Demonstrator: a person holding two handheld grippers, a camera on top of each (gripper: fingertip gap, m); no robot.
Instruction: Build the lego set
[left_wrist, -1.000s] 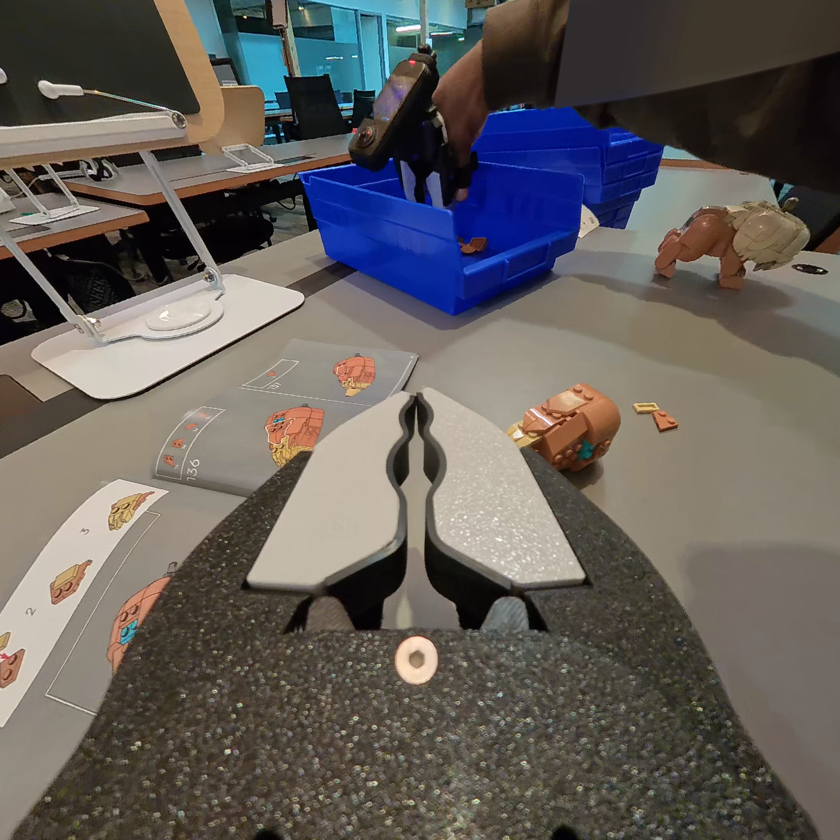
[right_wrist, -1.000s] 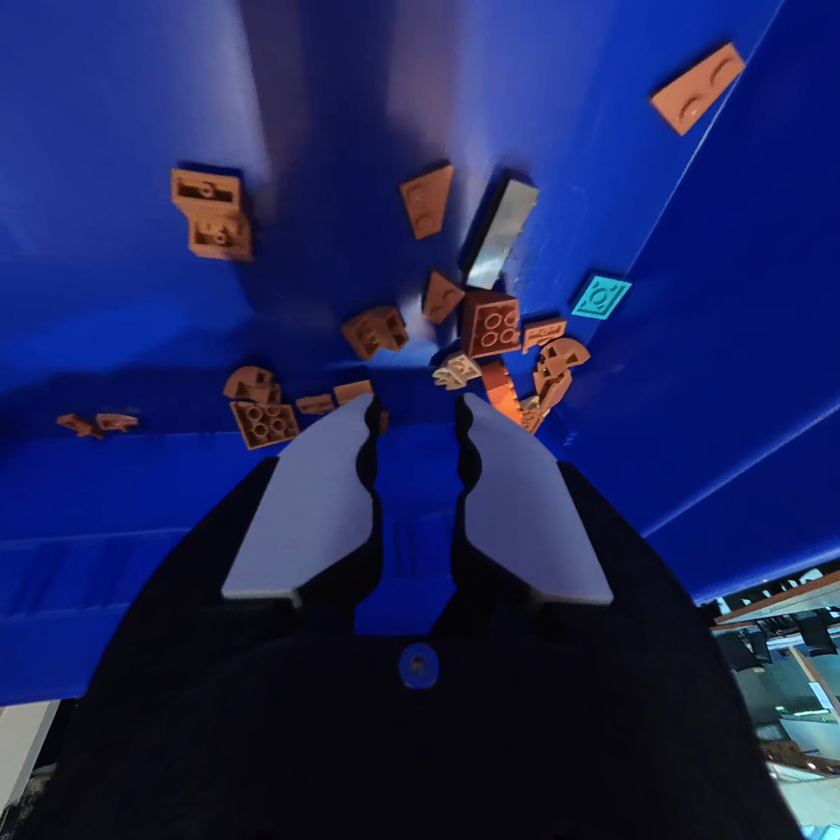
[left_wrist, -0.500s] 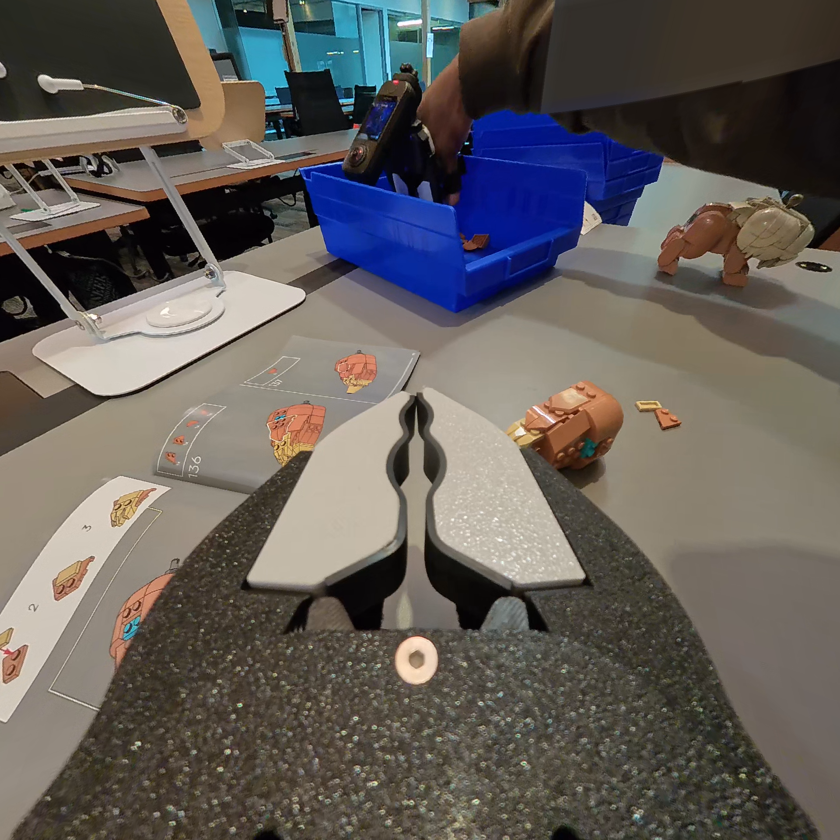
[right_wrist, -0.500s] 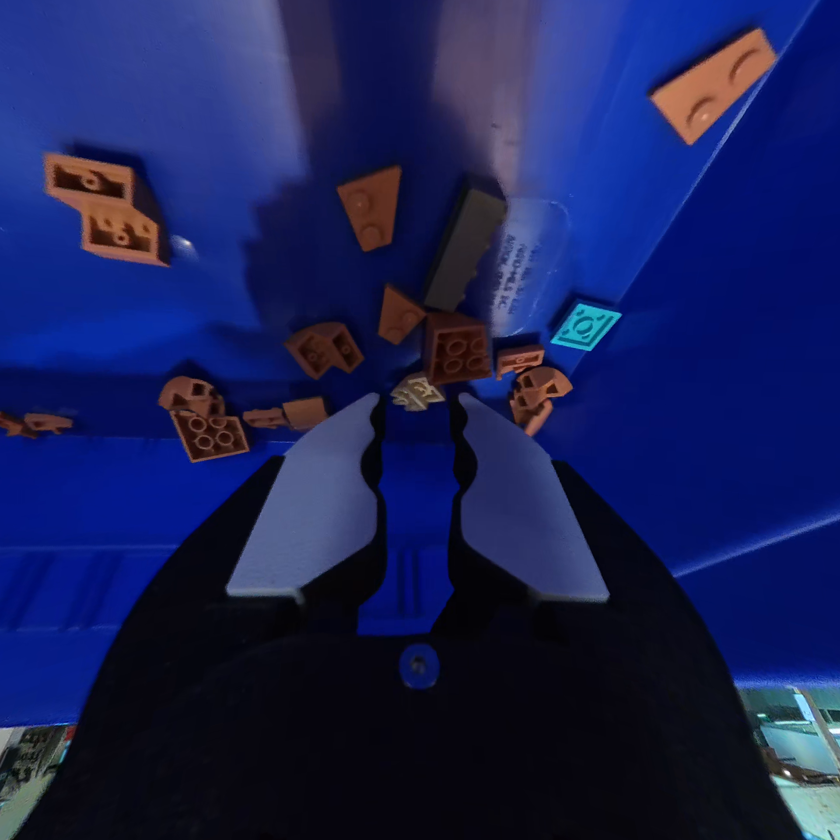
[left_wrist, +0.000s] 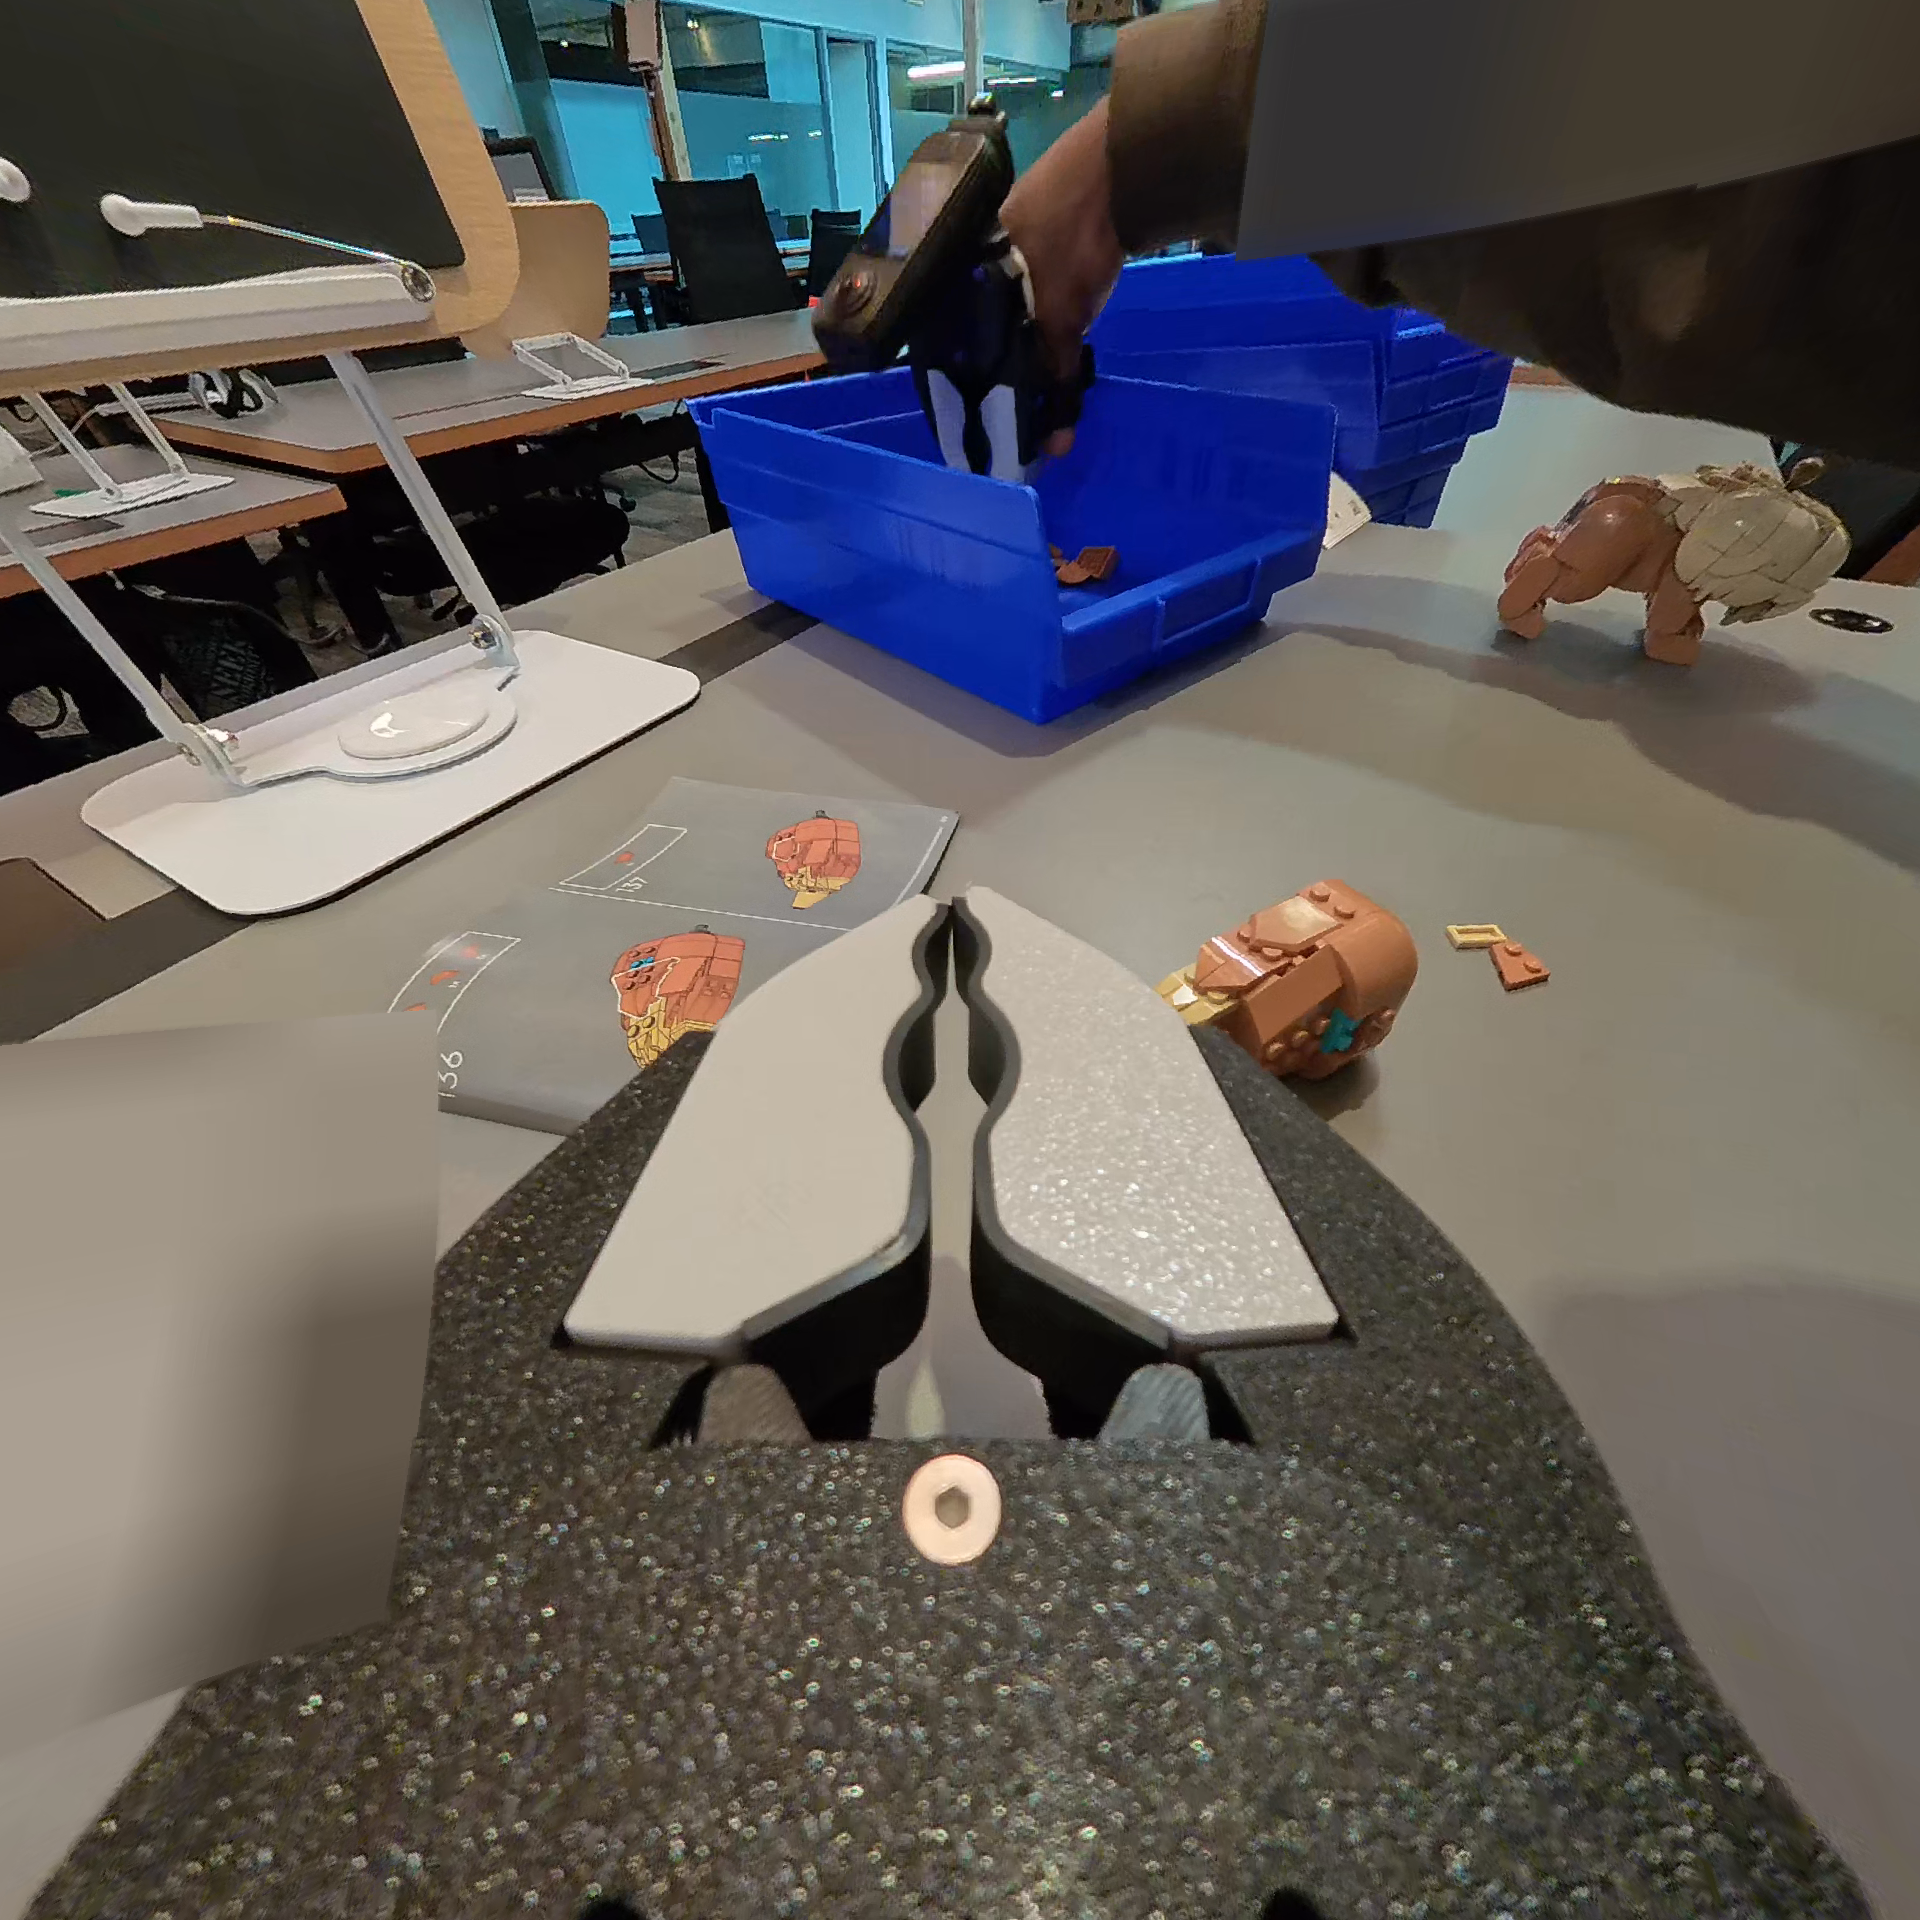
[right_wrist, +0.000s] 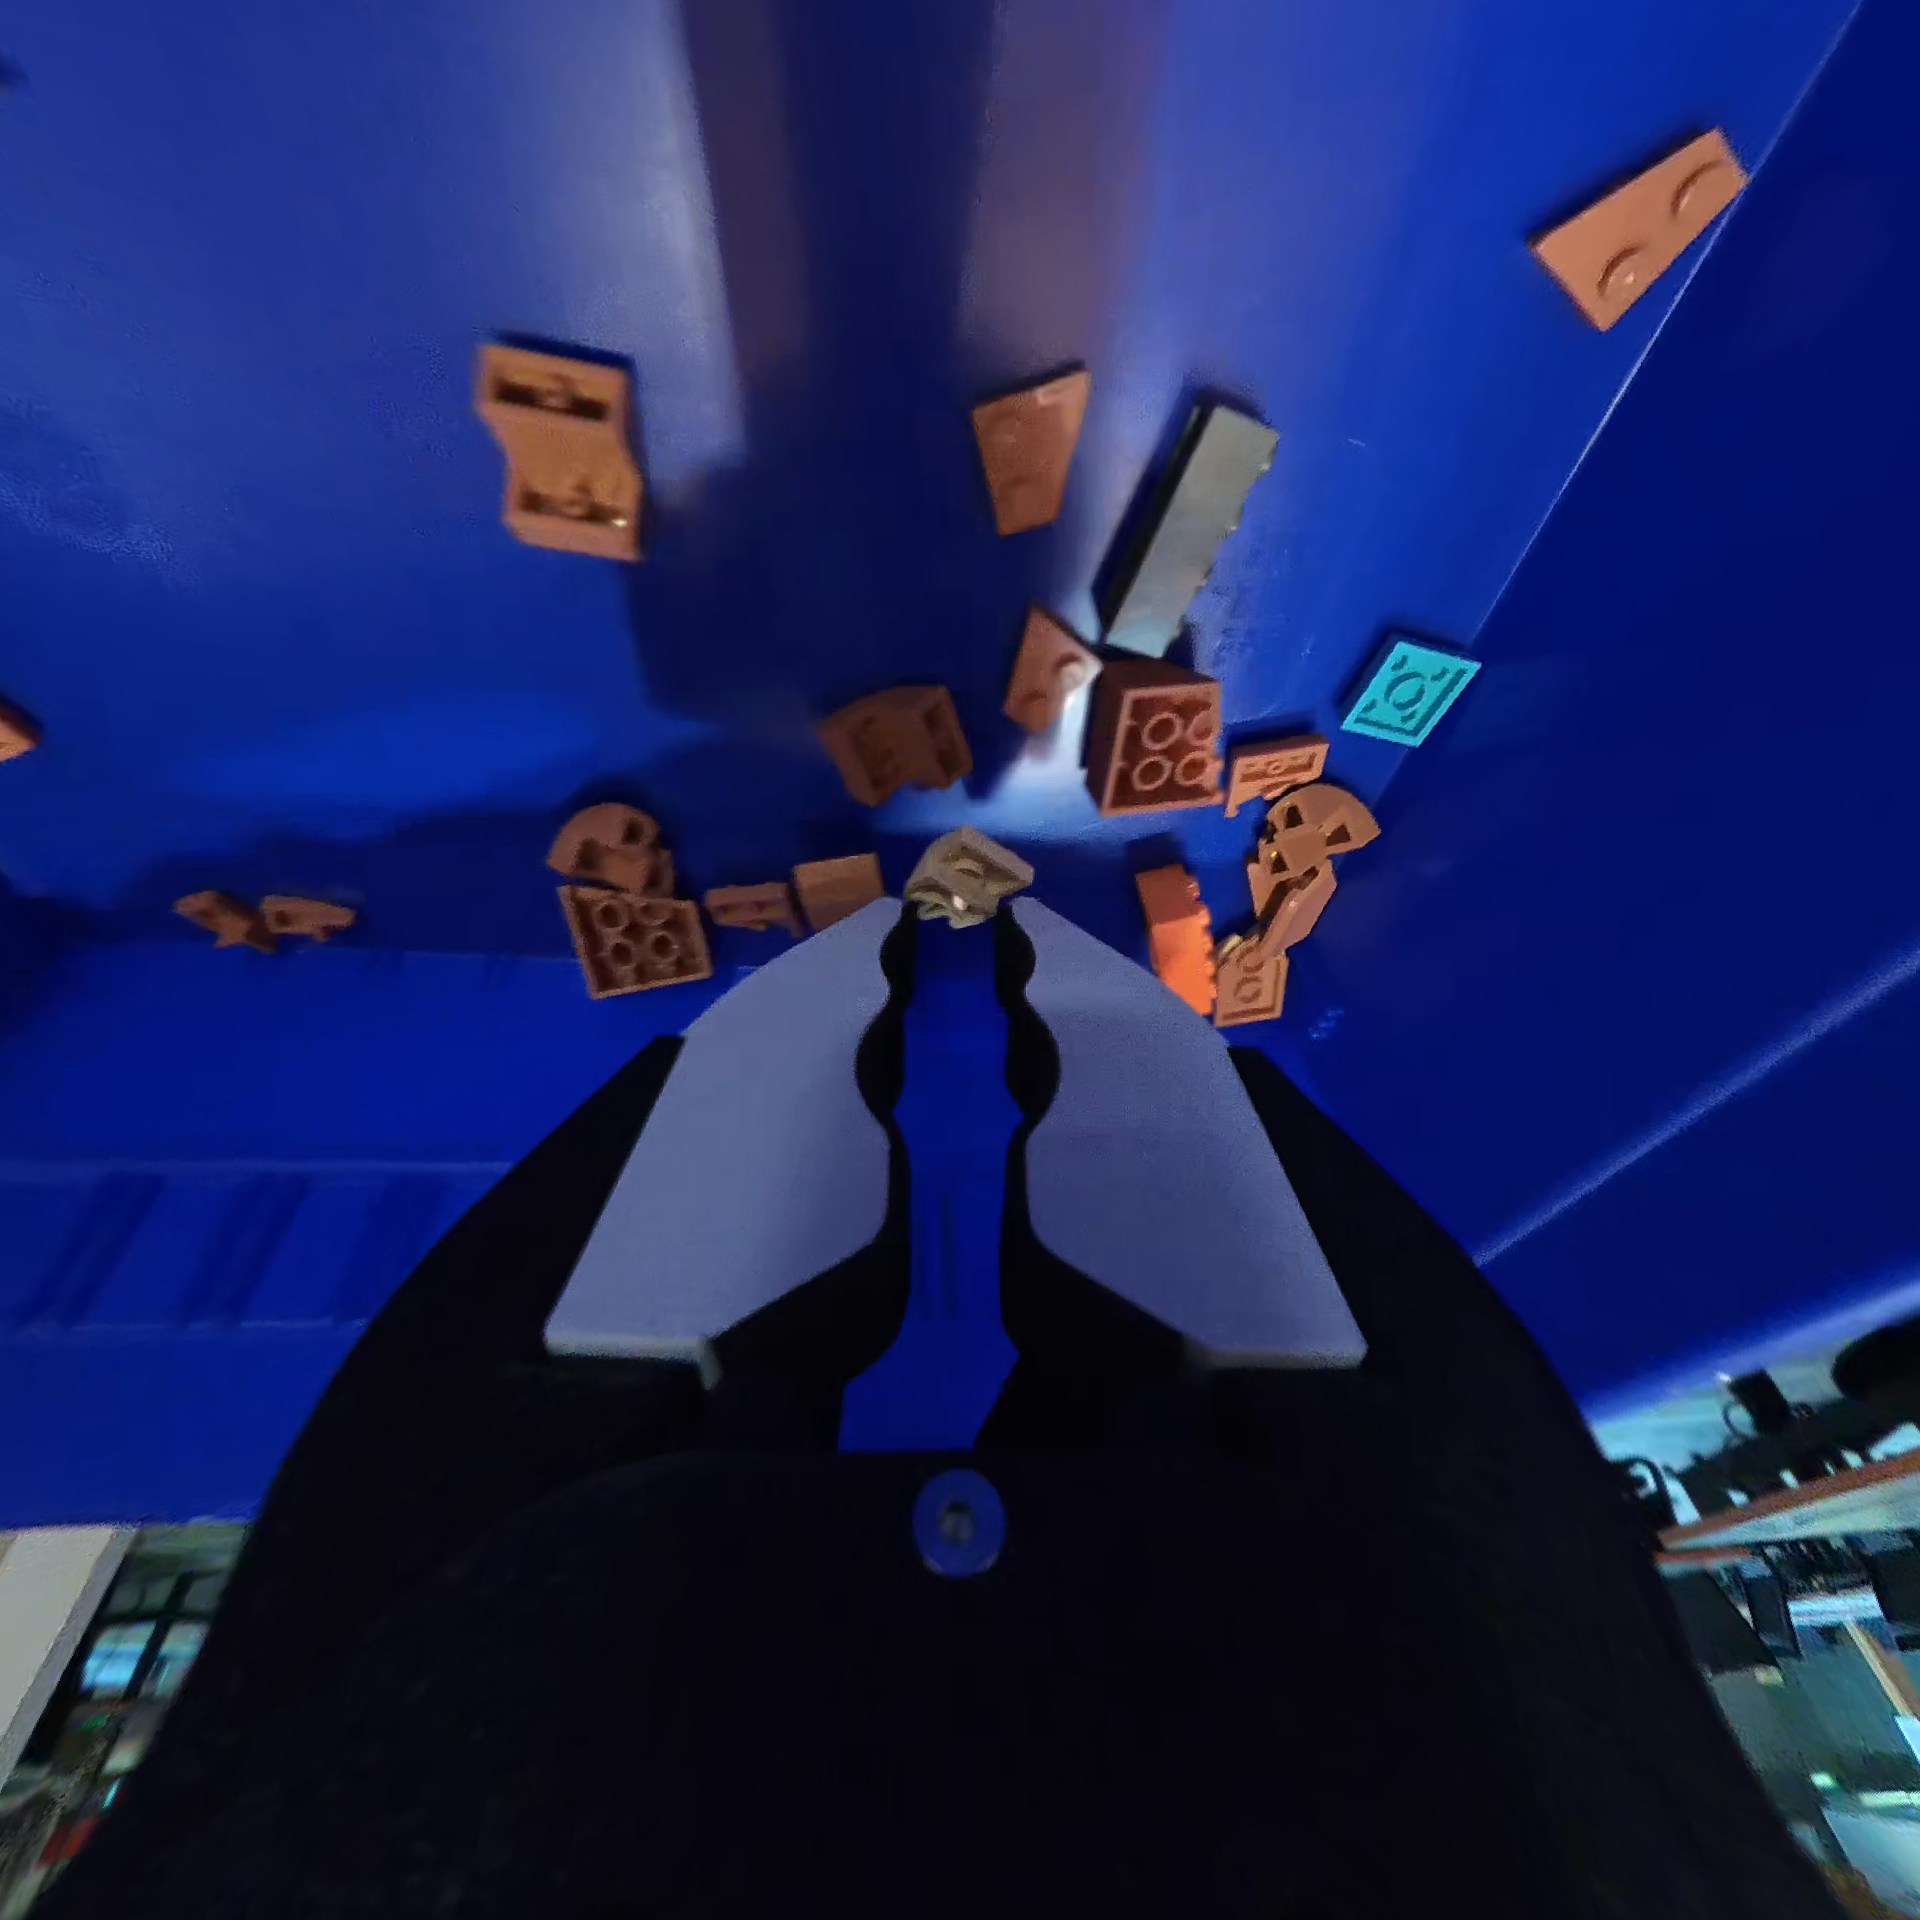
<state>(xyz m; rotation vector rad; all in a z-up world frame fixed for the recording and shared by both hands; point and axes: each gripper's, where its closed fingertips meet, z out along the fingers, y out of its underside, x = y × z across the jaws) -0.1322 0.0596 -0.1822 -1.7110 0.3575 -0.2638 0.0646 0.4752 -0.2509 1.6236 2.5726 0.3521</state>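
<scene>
Tan brick (right_wrist: 966, 878) pinched by right tongs (right_wrist: 954, 914); booklet (left_wrist: 665, 935) bears printed numbers.

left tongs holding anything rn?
No. In the left wrist view the left tongs are shut with their tips touching and nothing between them, above the grey table.

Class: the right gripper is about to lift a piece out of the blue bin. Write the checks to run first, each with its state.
1. Tan piece between right gripper fingertips: ok.
2. Grip firm: cannot tell; only the tips pinch it.
3. Neighbouring bricks clear of fingers: ok.
4. Left gripper shut, empty: ok.
5. Model on table, ready: ok.
6. Booklet open: ok.
</scene>
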